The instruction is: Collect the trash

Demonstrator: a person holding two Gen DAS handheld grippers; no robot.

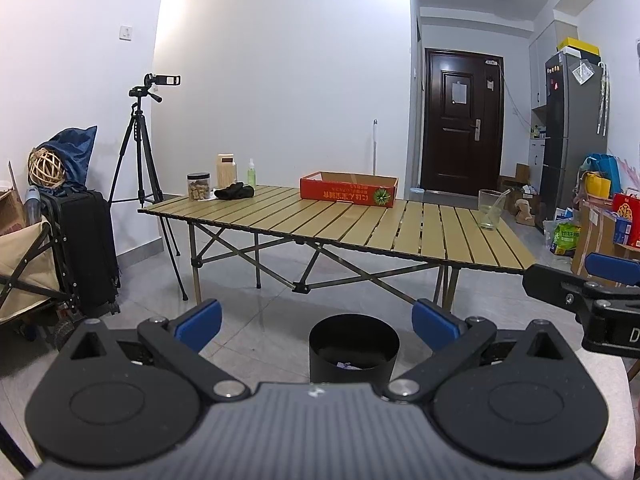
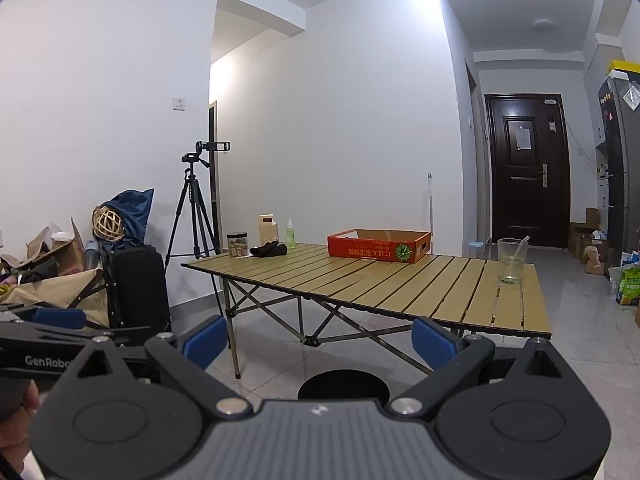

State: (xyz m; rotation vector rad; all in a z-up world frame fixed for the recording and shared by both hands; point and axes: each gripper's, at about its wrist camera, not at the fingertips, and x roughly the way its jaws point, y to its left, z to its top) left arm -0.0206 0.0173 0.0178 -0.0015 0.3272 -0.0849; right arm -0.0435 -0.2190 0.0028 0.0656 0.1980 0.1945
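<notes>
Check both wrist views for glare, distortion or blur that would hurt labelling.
Left wrist: sharp; wall washes out near the top; fisheye bows the table edge; corners vignetted. Right wrist: sharp too; a bright patch on the wall; door leans from distortion; bin half hidden behind the gripper body.

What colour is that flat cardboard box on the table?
Red outside, with a green emblem; the cardboard box shows best in the right wrist view.

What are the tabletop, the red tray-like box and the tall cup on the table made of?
Tabletop: tan slats, wood-look, possibly coated metal; matte. Red box: printed cardboard, brown raw inside. Cup: clear, see-through, glass or plastic.
</notes>
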